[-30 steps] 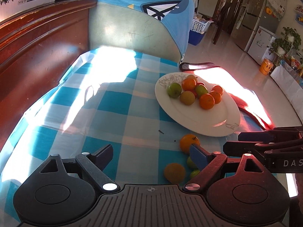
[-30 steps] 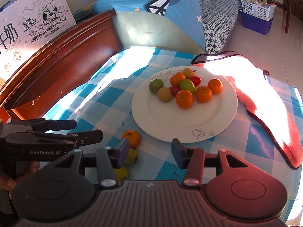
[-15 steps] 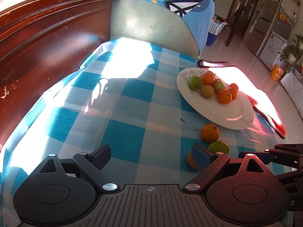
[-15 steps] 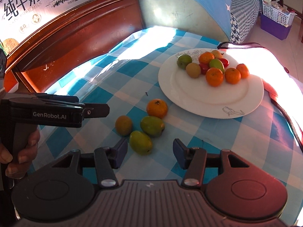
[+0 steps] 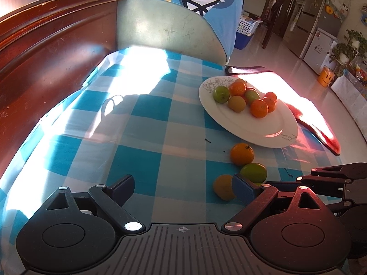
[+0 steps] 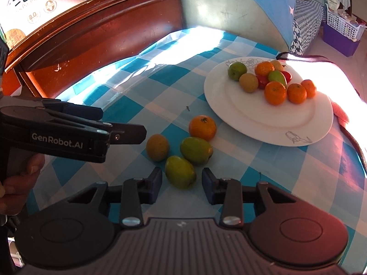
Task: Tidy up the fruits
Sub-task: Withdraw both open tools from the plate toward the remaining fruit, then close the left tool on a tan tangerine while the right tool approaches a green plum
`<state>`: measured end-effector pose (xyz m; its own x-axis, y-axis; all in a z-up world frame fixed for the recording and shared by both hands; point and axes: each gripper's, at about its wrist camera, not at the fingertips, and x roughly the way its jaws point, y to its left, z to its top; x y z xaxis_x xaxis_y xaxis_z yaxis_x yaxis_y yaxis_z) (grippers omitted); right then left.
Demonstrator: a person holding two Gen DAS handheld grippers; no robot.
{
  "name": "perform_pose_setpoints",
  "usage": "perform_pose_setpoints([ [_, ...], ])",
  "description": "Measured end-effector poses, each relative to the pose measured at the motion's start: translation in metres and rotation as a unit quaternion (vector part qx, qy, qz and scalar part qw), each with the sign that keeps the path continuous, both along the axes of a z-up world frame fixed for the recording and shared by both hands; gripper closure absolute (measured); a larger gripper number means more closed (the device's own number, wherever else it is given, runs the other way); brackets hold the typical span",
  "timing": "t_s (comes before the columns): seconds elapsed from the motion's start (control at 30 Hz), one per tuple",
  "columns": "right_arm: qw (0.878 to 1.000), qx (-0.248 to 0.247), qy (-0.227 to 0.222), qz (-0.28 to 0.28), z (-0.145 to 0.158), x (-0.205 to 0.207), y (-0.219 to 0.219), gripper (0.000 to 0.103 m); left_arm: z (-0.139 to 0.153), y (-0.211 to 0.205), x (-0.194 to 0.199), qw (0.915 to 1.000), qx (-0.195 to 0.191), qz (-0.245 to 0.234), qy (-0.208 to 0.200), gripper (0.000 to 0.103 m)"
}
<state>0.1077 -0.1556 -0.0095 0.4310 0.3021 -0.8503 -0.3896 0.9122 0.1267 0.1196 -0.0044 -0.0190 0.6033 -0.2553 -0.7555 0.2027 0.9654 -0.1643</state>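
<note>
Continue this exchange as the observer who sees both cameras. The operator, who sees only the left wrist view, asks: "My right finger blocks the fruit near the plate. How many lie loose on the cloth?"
Observer: Four: a tangerine, a small orange fruit, a green fruit and a yellow-green fruit. Your finger hides almost all of the last one.
Operator: Where are the right gripper's fingers?
Observer: The right gripper straddles the yellow-green fruit. Its jaws have just been closing, with a gap left at each pad.
</note>
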Motion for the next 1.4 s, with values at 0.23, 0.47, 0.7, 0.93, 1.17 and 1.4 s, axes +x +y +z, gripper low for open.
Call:
perform_pose_setpoints([
  [0.23, 1.0, 0.0, 0.003, 0.012, 0.004, -0.008, -0.005, 0.074, -0.001, -0.009, -0.004, 0.9996, 0.012, -0.025, -0.009, 0.012],
  [0.47, 0.999, 0.0, 0.017, -0.04, 0.011, -0.019, -0.025, 0.074, -0.003, -0.023, -0.009, 0.9981, 0.017, -0.057, -0.016, 0.016],
  [0.7, 0.995, -0.007, 0.021, -0.095, 0.014, -0.016, -0.043, 0.074, -0.012, -0.038, -0.006, 0.9962, 0.023, -0.083, -0.013, 0.035],
  [0.93, 0.992, 0.001, 0.034, -0.125, 0.012, -0.012, -0.053, 0.074, -0.017, -0.048, -0.007, 0.9939, 0.047, -0.096, -0.025, 0.067],
  [1.17, 0.991, 0.005, 0.033, -0.126, 0.012, -0.01, -0.051, 0.074, -0.015, -0.045, -0.005, 0.9949, 0.036, -0.09, -0.028, 0.078],
  [1.4, 0.991, 0.026, 0.028, -0.126, 0.017, -0.007, -0.053, 0.076, -0.006, -0.04, -0.005, 0.9961, 0.022, -0.078, -0.035, 0.078],
])
